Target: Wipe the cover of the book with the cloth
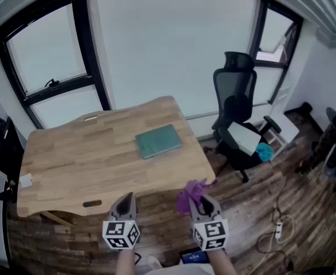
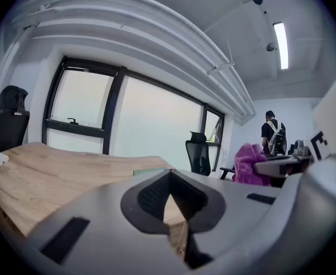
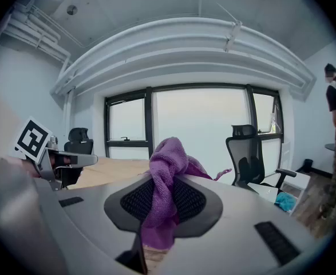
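A green book lies flat on the wooden table, toward its far right part; a thin slice of the book shows over the left gripper's body. My right gripper is shut on a purple cloth, which bunches up between the pads and hangs in front of the table's near edge. My left gripper is shut with nothing in it, level with the right one, just short of the table's front edge. Both grippers are well short of the book.
A black office chair stands right of the table, with a teal rag beside it. A small white object sits at the table's left edge. Cables and a power strip lie on the floor. A person stands at the far right.
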`<state>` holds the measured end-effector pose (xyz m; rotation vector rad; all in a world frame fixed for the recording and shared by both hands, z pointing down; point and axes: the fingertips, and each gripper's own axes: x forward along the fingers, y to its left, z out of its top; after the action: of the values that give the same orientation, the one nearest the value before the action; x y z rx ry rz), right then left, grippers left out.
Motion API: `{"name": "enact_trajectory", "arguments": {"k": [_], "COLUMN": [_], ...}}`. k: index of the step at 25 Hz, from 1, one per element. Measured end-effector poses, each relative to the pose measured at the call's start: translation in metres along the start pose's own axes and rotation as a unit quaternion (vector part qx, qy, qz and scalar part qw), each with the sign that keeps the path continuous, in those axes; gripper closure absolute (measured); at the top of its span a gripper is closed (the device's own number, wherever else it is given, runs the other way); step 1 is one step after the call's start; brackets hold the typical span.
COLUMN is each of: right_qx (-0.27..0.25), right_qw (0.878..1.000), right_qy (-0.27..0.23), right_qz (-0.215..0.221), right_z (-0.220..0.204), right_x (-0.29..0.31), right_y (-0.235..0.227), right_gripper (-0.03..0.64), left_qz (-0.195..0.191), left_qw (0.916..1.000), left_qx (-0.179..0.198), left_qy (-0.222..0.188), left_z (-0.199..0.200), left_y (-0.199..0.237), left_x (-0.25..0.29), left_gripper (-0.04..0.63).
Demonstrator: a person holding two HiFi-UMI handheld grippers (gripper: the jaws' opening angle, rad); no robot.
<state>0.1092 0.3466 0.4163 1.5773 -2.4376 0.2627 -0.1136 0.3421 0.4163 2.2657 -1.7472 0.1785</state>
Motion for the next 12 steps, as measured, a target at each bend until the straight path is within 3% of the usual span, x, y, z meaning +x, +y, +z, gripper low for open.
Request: {"name": "enact_trajectory", "arguments": {"k": [12], "right_qx": [0.009], "right_qw": [1.0], "right_qy": [-0.009], "right_qz": [0.012], "right_z": [-0.005], "right_x": [-0.011], "right_y": [-0.035], "right_gripper": [0.537], "left_qz": [0.028], "left_qw": [0.9996], "left_qx": [0.008], "left_qy": [0.0], "left_z": [0.003], "left_y": [-0.025], "left_x": [0.004], "left_gripper": [0.594]}}
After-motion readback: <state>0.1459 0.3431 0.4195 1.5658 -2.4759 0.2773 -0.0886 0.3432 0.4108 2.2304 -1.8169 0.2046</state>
